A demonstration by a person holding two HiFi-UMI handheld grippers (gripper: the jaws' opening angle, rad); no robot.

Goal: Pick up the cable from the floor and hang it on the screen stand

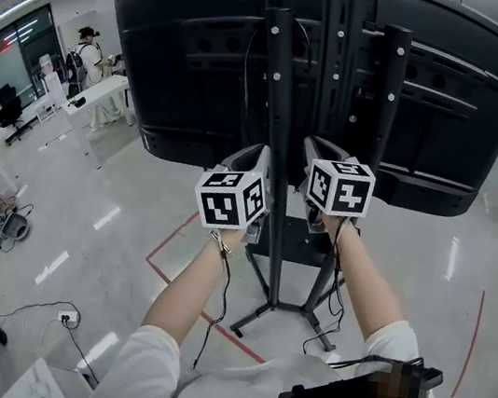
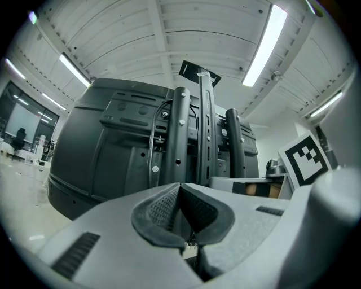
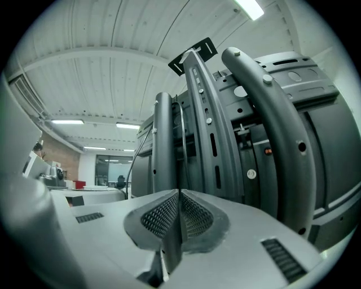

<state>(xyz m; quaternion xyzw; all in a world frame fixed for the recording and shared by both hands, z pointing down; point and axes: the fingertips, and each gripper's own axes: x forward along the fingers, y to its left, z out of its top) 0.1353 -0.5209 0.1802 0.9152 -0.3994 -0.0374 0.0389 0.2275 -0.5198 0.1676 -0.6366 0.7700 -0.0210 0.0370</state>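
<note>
The black screen stand (image 1: 274,103) carries a big screen seen from behind (image 1: 209,45). Both grippers are raised close to its upright posts. My left gripper (image 1: 259,152) is left of the left post (image 2: 179,135); its pads touch at the tips (image 2: 180,185), with a small piece of thin black cable (image 2: 192,246) caught at their base. My right gripper (image 1: 315,145) sits between the posts, jaws shut (image 3: 179,192) on a dark strip of cable (image 3: 172,242). Below the wrists, thin cable (image 1: 227,284) hangs by the left forearm, and another length (image 1: 339,293) drops to the floor by the stand's foot.
The stand's splayed legs (image 1: 253,315) rest on a glossy grey floor marked with red tape lines (image 1: 175,247). A power strip with its own cord (image 1: 69,316) lies at the lower left. White tables (image 1: 96,97) and a person (image 1: 90,49) are at the far left.
</note>
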